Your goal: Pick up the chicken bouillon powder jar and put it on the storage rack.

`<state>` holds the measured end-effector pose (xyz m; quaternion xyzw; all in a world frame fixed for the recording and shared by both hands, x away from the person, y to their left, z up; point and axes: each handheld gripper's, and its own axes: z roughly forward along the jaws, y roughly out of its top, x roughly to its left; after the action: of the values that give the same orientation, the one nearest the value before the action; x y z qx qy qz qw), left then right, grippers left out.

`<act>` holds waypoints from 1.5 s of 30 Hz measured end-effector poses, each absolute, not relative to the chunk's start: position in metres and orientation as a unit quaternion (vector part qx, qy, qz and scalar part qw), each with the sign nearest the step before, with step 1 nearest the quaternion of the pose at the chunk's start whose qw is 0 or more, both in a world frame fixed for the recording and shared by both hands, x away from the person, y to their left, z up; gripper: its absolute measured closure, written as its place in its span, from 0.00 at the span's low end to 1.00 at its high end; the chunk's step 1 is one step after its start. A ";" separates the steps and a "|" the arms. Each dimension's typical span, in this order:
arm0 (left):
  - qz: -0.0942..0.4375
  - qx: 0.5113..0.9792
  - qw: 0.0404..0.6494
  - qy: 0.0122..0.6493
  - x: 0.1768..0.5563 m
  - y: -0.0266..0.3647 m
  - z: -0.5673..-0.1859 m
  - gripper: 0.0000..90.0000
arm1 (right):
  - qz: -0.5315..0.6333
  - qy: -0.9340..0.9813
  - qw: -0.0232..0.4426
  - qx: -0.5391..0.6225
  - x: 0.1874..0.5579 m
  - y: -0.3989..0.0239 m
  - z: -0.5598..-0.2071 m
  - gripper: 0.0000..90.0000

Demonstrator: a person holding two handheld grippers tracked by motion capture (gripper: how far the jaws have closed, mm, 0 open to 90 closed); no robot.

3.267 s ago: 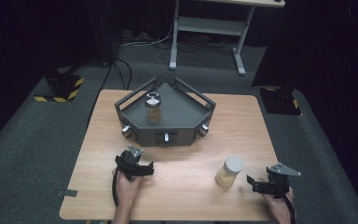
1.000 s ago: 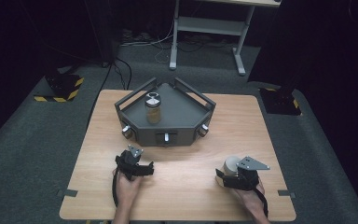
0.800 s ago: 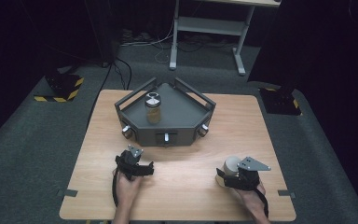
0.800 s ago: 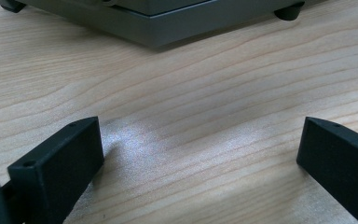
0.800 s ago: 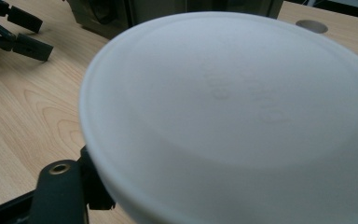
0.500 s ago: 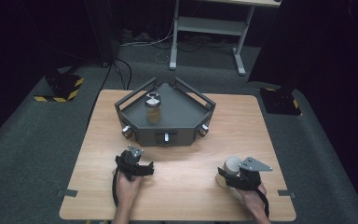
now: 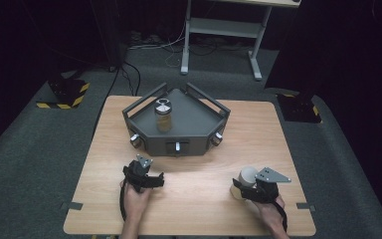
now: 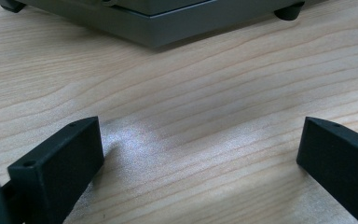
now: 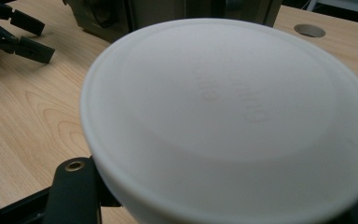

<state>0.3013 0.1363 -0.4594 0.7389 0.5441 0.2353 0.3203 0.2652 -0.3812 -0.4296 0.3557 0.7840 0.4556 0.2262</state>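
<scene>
The wooden counter [image 7: 199, 149] takes up the middle of the high view. At its upper centre sits a grey angular tray [image 7: 194, 127] with one capped jar [image 7: 163, 115] standing on it. The second, white-lidded jar [image 7: 243, 180] stands at the lower right of that frame, near the counter's front edge. The step in hand looks like the grasp on this jar: the right gripper [image 7: 251, 191] has just been closing its fingers on the jar's body below the lid (which looms large in the right gripper view). Next would be a straight lift and a carry towards the tray, keeping the jar upright. The right hand [image 7: 271, 209] reaches in level from the bottom edge. The left gripper [image 7: 151, 180] rests at lower left, fingers [image 8: 65, 158] spread wide over bare wood.
</scene>
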 end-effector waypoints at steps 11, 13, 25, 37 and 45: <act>0.235 0.739 0.320 0.544 0.301 0.136 -0.459 0.00 | 0.449 0.789 0.230 0.352 0.266 -0.382 -0.423 0.39; 0.235 0.739 0.320 0.544 0.301 0.136 -0.459 0.00 | 0.450 0.788 0.230 0.352 0.266 -0.382 -0.422 0.39; 0.235 0.739 0.321 0.544 0.301 0.136 -0.459 0.00 | 0.464 0.787 0.223 0.339 0.275 -0.382 -0.405 0.39; 0.235 0.739 0.321 0.544 0.301 0.136 -0.459 0.00 | 0.469 0.799 0.208 0.313 0.294 -0.374 -0.384 0.39; 0.235 0.739 0.320 0.544 0.301 0.136 -0.459 0.00 | 0.480 0.799 0.201 0.302 0.307 -0.367 -0.368 0.39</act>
<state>0.3013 0.1363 -0.4594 0.7389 0.5441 0.2353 0.3204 0.3072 -0.3674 -0.3677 0.3021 0.7986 0.4800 0.2014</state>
